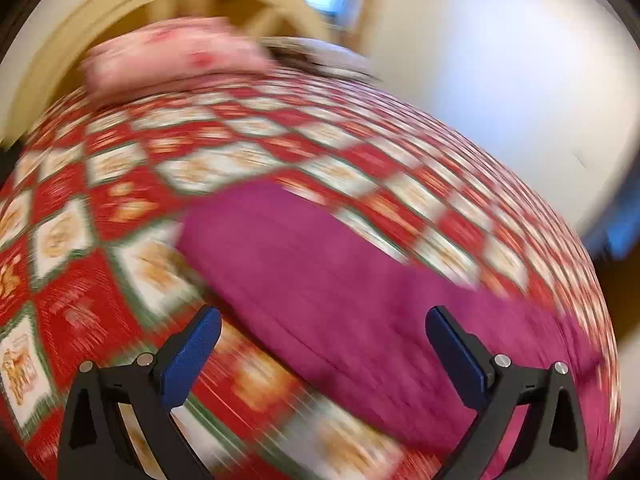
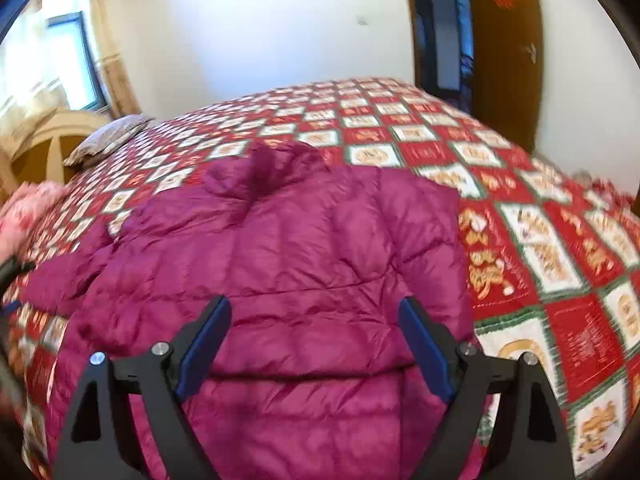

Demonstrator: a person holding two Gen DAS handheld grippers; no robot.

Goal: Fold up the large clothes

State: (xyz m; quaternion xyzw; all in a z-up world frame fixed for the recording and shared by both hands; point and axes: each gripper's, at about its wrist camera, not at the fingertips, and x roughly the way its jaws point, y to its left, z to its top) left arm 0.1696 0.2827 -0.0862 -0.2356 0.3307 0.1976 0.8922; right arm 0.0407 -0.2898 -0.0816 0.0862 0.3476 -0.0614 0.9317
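Right gripper (image 2: 314, 340): jaws wide apart, nothing between, hanging just over the near part of the magenta puffer jacket (image 2: 280, 248). Left gripper (image 1: 322, 354): also spread and empty, above the jacket's edge in a blurred view. Jacket spread flat on the red checked quilt (image 2: 540, 240), hood end pointing away. Judged next: a fold across the body. Best done by pinching 2 matching points on one side edge, lifting low and laying over evenly. Beyond: pillow (image 2: 108, 140), white wall (image 2: 260, 32).

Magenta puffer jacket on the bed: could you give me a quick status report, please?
Left gripper open, empty. Right gripper open, empty, above the jacket. Jacket lies spread on the patterned bedspread, unheld. Nothing on top of it.
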